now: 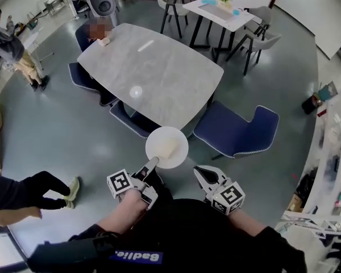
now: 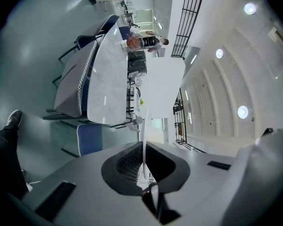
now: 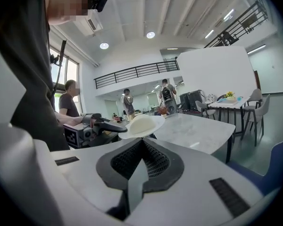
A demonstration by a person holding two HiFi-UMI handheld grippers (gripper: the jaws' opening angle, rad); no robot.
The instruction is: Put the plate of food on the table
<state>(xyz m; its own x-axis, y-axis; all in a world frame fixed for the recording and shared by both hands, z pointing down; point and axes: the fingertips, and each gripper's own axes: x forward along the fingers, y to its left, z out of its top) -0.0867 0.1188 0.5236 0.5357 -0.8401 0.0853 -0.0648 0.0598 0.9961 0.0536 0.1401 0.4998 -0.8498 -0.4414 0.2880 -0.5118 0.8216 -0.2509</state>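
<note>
While the left hand-held gripper [image 1: 153, 163] pinches the plate [image 1: 167, 147], the right hand-held gripper [image 1: 199, 172] is pressed together; clothing print [image 1: 136, 257] perhaps reads "Badlie".

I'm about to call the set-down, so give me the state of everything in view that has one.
plate: level, held in the air, not set down
food: pale mound resting on the plate
left claw: shut on the plate's rim
right claw: shut, empty
grey table: plate near its edge, not on it yet
blue chair: pulled back from the table
</note>
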